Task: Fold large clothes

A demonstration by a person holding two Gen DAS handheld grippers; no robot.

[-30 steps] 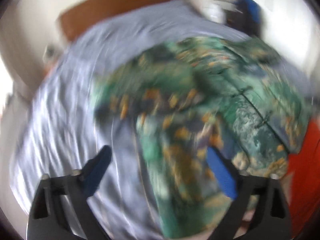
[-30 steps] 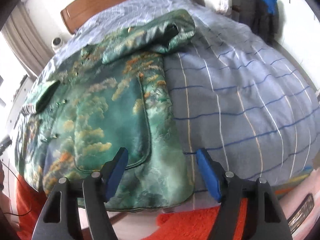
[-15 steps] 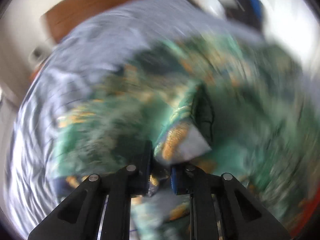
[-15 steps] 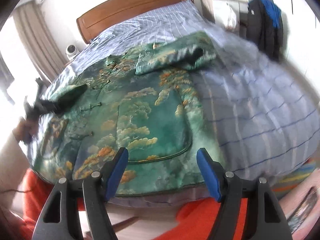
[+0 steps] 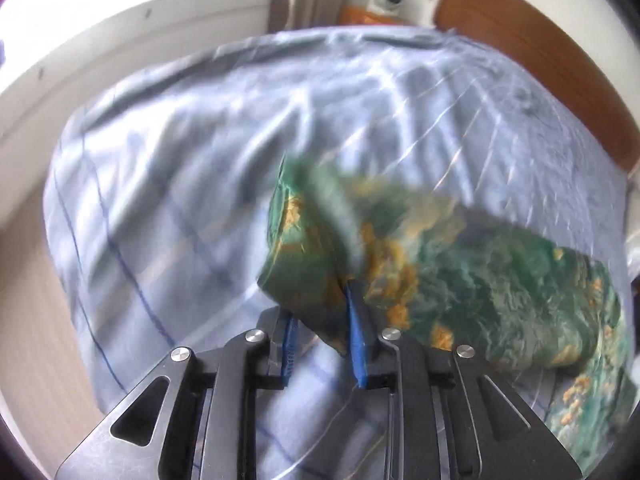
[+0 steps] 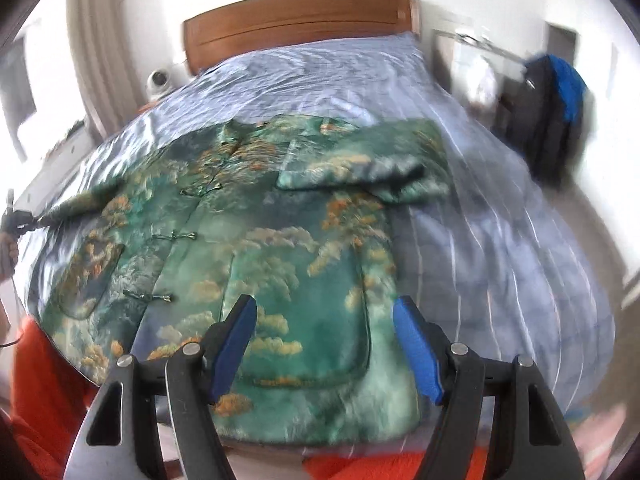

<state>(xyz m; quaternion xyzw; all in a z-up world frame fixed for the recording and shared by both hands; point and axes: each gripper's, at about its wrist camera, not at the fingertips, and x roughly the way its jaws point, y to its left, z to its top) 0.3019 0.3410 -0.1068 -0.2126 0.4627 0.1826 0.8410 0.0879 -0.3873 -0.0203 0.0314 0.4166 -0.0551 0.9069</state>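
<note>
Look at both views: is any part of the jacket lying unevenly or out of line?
Yes. The jacket lies flat, but its sleeves don't match: one sleeve is folded across the chest, while the other sleeve is pulled out sideways in the left gripper, whose jaws have just been opening slightly.

Green gold-clouded jacket [image 6: 256, 248] on blue-striped lilac bedspread [image 6: 500, 248]

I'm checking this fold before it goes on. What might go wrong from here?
1. The left tool has just been opening its jaws with the jacket's sleeve stretched out between them; the sleeve may slip free before it is folded across.
2. The jacket has its hem at the near edge of the bed; a sideways pull could drag it off the striped duvet.
</note>
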